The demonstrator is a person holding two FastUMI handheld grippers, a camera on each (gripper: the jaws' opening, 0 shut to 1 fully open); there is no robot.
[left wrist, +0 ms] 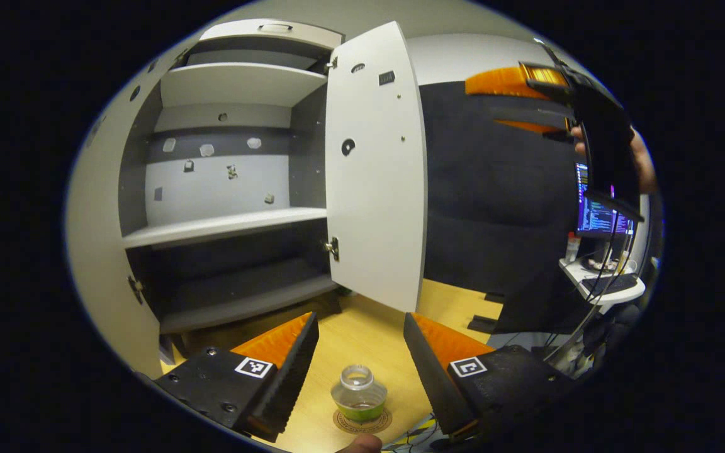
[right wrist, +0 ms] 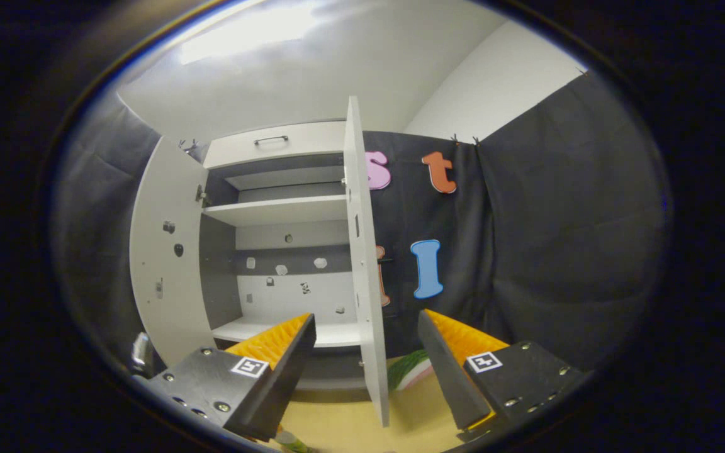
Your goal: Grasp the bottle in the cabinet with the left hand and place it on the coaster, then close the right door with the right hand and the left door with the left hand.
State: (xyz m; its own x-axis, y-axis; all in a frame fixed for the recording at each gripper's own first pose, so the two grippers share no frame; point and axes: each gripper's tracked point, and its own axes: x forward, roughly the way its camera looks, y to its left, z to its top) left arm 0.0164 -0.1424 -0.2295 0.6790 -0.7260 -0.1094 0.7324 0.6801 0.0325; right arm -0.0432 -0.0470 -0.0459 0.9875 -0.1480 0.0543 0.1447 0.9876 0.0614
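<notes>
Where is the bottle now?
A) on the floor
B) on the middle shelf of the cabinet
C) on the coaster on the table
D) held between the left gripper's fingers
C: in the left gripper view the bottle stands on the coaster, between the open left gripper fingers, which do not touch it.

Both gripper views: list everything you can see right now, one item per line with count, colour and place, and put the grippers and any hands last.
cabinet: one, white with grey interior, shelves bare, at the back of the table.
cabinet doors: two, white, both open; right door swung out toward the camera, left door at the left side.
bottle: one, clear with green at the bottom, standing on the coaster.
coaster: one, round, tan, on the table near the front edge.
table: one, light wood.
monitor: one, lit, on a white desk at far right.
left gripper: fingers open, apart from the bottle.
right gripper: fingers open, facing the right door's edge; also seen raised at right in the left gripper view.
</notes>
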